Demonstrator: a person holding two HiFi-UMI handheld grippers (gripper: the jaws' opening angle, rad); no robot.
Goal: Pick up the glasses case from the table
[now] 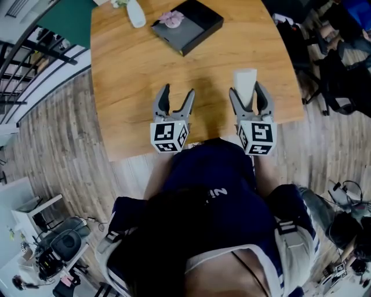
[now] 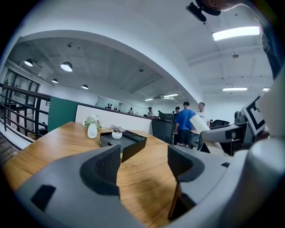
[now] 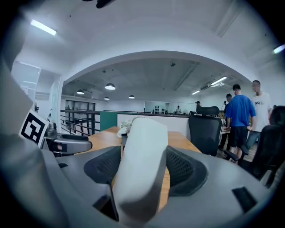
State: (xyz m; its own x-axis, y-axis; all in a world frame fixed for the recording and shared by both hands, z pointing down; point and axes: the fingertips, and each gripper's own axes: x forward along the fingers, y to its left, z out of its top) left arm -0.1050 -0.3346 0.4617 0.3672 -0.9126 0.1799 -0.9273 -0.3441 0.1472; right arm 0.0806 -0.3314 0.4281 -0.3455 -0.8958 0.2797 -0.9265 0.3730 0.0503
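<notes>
A white glasses case (image 1: 245, 86) sits between the jaws of my right gripper (image 1: 251, 94), lifted above the wooden table (image 1: 127, 87). In the right gripper view the glasses case (image 3: 141, 164) fills the gap and both pads press its sides. My left gripper (image 1: 175, 99) hovers to its left over the table's near edge, jaws apart with nothing between them. From the left gripper view its own gripper (image 2: 145, 164) frames bare wood, and the white case (image 2: 201, 124) shows at the right in the other gripper.
A black open box (image 1: 186, 24) with a small pink plant lies at the table's far side, beside a white vase (image 1: 135, 14). Office chairs (image 1: 339, 81) stand to the right, and railings (image 1: 35, 58) to the left. People stand far behind the table.
</notes>
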